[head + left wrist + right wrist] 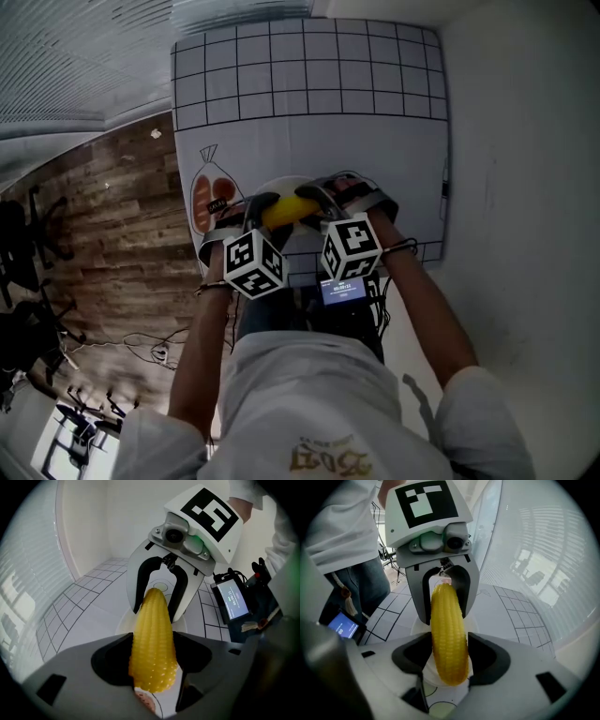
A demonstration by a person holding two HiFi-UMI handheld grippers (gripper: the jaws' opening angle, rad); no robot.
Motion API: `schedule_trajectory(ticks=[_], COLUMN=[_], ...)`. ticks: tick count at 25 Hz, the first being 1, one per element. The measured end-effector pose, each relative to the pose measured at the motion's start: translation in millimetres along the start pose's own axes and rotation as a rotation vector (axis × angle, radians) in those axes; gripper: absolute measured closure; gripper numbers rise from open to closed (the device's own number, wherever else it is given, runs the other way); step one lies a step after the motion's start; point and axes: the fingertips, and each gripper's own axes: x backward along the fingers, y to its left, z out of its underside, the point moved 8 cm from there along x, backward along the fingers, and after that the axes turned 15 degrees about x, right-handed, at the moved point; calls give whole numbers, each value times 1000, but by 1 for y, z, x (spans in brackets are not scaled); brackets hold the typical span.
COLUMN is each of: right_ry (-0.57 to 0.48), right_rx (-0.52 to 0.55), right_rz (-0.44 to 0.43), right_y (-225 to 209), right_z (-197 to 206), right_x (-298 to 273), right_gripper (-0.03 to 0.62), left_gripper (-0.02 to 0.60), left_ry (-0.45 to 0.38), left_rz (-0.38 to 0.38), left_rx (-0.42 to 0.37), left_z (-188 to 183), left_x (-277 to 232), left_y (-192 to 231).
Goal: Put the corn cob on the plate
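The yellow corn cob [289,210] hangs level between my two grippers, just above the white plate [281,185]. My left gripper [255,208] is shut on the cob's left end and my right gripper [323,199] on its right end. In the left gripper view the cob [152,639] runs from my left gripper [153,660] away to the right gripper [159,597], with the plate [123,623] below. In the right gripper view the cob [447,634] sits in my right gripper [449,658] and reaches the left gripper [443,597]; the plate's rim [474,620] shows underneath.
The plate lies on a white mat [309,122] with a black grid border and a printed food picture [208,195] at the left. A small lit screen [343,290] hangs at the person's waist. Wood floor [112,234] lies left, a white wall [525,187] right.
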Motion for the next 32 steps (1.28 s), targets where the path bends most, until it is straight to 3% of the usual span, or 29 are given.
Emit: schedule_trajectory(ticks=[16, 32], right_ry=[32, 66], right_rx=[10, -71], right_rz=[4, -5], right_y=[0, 1], right_z=[2, 16], right_x=[-12, -3], right_gripper=[347, 330], left_gripper=[321, 319], left_ry=[12, -17], left_rz=[-9, -14], left_rx=[11, 49], left_z=[7, 7], left_x=[-9, 2], left_y=[6, 9])
